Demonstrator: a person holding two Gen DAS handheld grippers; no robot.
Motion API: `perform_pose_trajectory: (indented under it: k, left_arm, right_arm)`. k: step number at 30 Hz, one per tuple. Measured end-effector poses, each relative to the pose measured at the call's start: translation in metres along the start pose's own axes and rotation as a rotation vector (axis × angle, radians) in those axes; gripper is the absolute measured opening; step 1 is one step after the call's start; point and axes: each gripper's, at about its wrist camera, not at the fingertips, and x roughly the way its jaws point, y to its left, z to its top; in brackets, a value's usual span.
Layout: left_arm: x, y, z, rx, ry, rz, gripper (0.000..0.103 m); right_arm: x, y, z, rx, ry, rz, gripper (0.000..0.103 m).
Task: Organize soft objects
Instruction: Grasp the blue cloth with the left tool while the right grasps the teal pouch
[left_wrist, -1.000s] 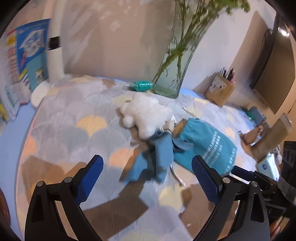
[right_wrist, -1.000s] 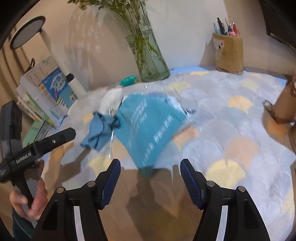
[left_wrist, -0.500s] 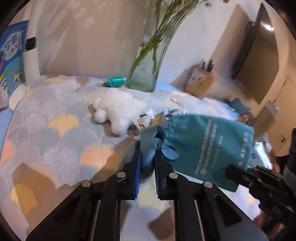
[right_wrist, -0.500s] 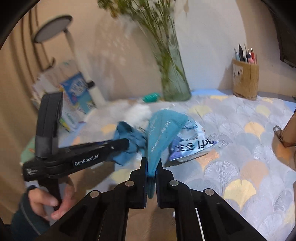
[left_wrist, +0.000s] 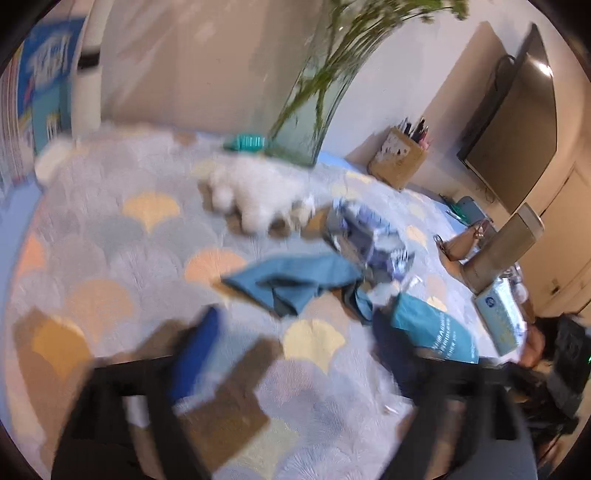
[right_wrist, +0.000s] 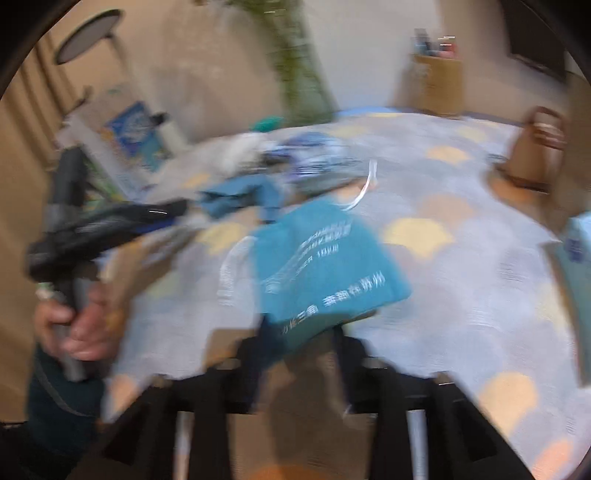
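A lived-in room at home, with a table used as a desk.

A scallop-patterned tablecloth (left_wrist: 110, 236) covers the table, and a plain wall runs along its far edge. A glass vase (left_wrist: 306, 122) of green stems stands at the far side, a pen holder (left_wrist: 400, 162) full of pens to its right, stacked books (left_wrist: 40, 92) at far left. A dark flat screen (left_wrist: 517, 125) hangs on the right wall, and a round lamp head (right_wrist: 90, 35) rises far left.
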Motion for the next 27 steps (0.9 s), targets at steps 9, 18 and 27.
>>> perform_pose_trajectory:
  k: [9, 18, 27]
  left_arm:
    - [0.063, -0.006, 0.034, 0.032, 0.107, -0.001, 0.094]
    - [0.084, -0.021, 0.017, 0.105, 0.135, 0.019, 0.022]
    - [0.048, -0.026, 0.021, 0.086, 0.019, -0.043, 0.014]
  right_arm:
    - [0.009, 0.007, 0.037, -0.127, -0.035, -0.006, 0.102]
    - [0.064, 0.011, 0.035, -0.155, 0.091, 0.004, 0.102]
    - [0.058, 0.060, 0.014, -0.330, 0.040, -0.078, 0.015]
